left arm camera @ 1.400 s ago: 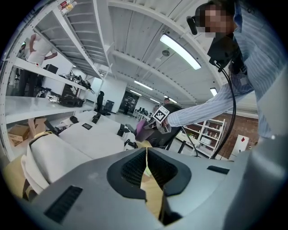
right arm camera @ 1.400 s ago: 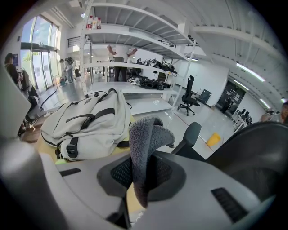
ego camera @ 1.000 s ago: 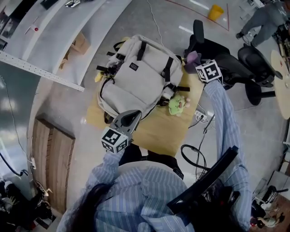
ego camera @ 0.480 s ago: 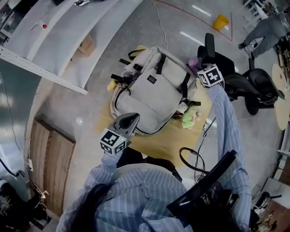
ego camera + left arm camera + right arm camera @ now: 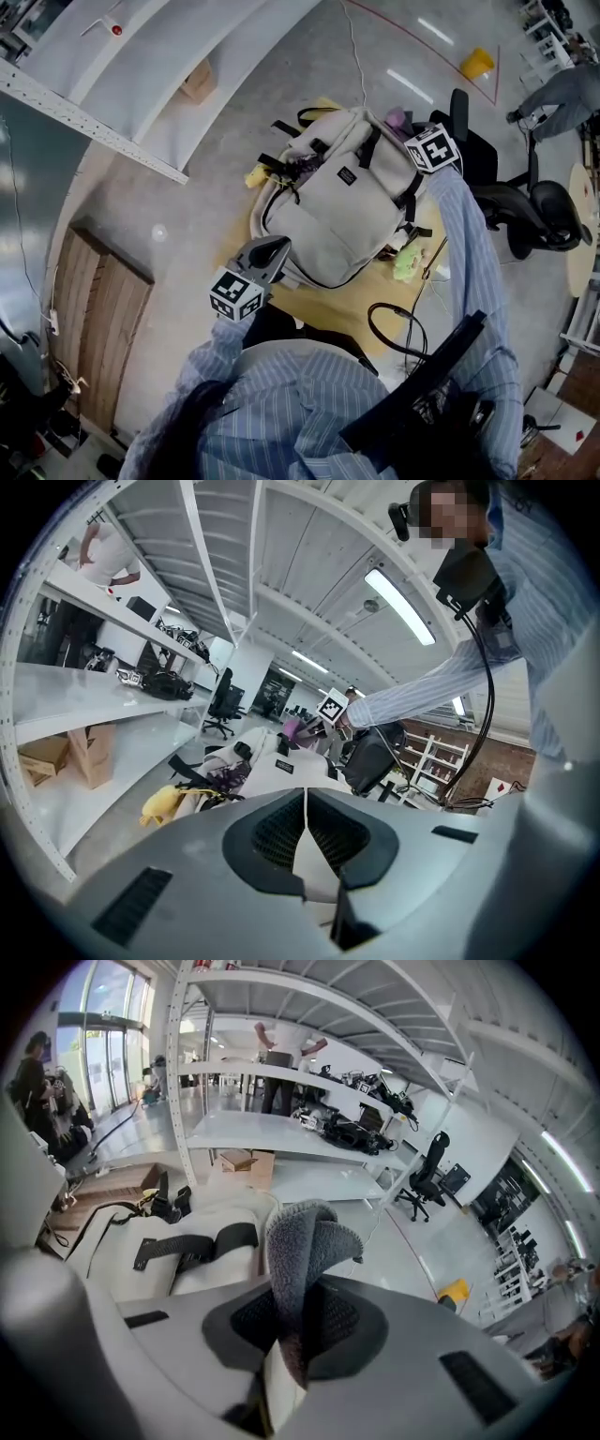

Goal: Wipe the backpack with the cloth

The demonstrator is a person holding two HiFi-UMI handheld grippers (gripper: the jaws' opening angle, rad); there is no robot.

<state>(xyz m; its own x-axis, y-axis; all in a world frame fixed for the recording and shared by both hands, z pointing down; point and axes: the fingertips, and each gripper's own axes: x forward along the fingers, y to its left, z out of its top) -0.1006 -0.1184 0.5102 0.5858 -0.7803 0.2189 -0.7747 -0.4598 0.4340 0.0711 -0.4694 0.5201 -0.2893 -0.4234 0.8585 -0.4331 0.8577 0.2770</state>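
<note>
Backpack (image 5: 342, 211), pale beige with black straps, is lying flat on the wooden tabletop (image 5: 342, 305), its top end pointing away from the person. The right tongs (image 5: 409, 131) are hovering at that far top end, jaws clamping a folded grey cloth (image 5: 302, 1241). The left tongs (image 5: 272, 249) are hanging at the near bottom edge, jaws pressed together with nothing between them. A green plush toy (image 5: 405, 265) is sitting just beside the right side.
</note>
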